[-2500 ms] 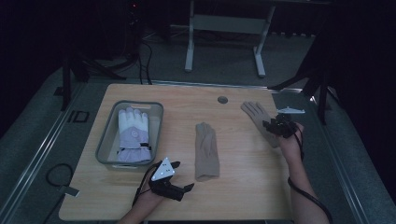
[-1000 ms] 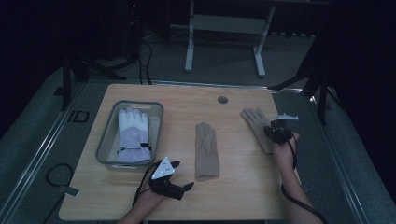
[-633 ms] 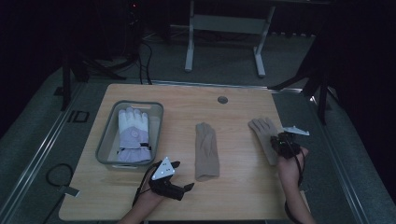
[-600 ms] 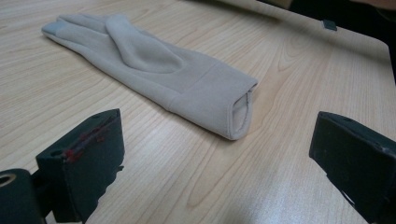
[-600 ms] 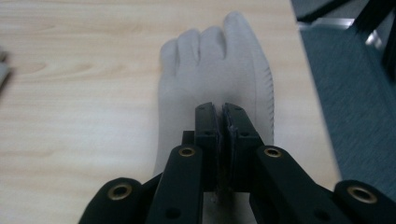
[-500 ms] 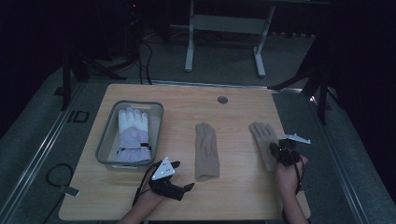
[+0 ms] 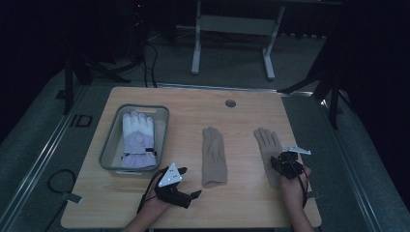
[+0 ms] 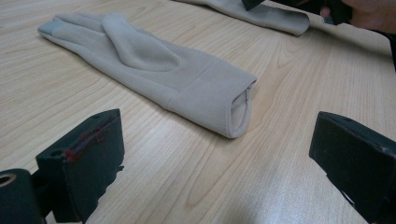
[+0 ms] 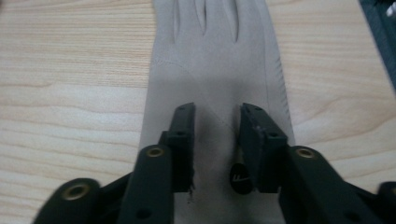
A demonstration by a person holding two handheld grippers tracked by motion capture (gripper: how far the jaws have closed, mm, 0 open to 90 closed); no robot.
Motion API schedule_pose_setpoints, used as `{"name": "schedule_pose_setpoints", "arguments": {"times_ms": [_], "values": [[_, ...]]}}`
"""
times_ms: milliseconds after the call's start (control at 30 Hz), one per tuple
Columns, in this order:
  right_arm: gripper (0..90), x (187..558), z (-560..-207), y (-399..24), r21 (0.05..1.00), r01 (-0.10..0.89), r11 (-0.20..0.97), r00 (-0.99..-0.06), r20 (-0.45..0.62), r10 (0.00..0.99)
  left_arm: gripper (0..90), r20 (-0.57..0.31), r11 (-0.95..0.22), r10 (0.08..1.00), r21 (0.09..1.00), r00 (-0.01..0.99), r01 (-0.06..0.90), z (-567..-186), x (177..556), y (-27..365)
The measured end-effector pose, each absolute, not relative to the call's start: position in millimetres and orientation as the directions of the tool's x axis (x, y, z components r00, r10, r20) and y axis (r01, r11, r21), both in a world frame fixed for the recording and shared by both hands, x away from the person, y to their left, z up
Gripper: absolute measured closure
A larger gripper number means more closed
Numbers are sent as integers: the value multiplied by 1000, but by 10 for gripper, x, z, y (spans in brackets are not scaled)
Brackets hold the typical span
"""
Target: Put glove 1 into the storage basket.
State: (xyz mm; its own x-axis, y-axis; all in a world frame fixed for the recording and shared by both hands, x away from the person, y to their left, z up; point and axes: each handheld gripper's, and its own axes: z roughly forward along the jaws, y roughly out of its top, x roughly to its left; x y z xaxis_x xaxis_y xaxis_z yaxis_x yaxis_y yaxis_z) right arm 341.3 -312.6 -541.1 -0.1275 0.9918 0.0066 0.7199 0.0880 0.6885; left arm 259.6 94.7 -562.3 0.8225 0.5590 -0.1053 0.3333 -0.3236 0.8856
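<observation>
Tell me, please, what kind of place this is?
Probably a lab or studio set up for recording. A bare wooden table stands on a dark floor with cables, a metal stand behind, and a person works with handheld grippers.

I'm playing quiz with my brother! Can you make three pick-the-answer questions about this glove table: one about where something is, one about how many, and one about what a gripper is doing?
1. Where does the white and lilac glove lie?
A. in the grey bin
B. on the floor
C. in a hand

2. How many beige gloves lie on the table?
A. one
B. two
C. four

3. How are the right gripper's jaws?
A. squeezed tight on a cup
B. apart over the right beige glove
C. inside the bin

Answers: 1 A, the bin's walls surround it. 2 B, the middle beige glove and the right one. 3 B, a gap shows between the jaws, which have just been opening, glove fabric beneath.
</observation>
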Motion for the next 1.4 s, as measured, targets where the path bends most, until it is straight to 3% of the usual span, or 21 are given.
{"name": "schedule_pose_setpoints", "arguments": {"times_ms": [233,767,1267,1400], "values": [[565,3408,-5351,-3215,676,701,228,-275,-39,961,32,-105,-324,559,885,822,333,-5625,2593,943],[522,3636,-5279,-3593,700,593,397,-516,-48,855,32,-111,-322,559,884,821,339,-5627,2606,950],[484,3753,-5453,-3520,679,584,444,-577,-37,816,32,-112,-320,561,885,820,339,-5628,2606,949],[548,3727,-5480,-3511,691,578,433,-570,-37,821,32,-114,-318,560,885,821,340,-5628,2601,949]]}}
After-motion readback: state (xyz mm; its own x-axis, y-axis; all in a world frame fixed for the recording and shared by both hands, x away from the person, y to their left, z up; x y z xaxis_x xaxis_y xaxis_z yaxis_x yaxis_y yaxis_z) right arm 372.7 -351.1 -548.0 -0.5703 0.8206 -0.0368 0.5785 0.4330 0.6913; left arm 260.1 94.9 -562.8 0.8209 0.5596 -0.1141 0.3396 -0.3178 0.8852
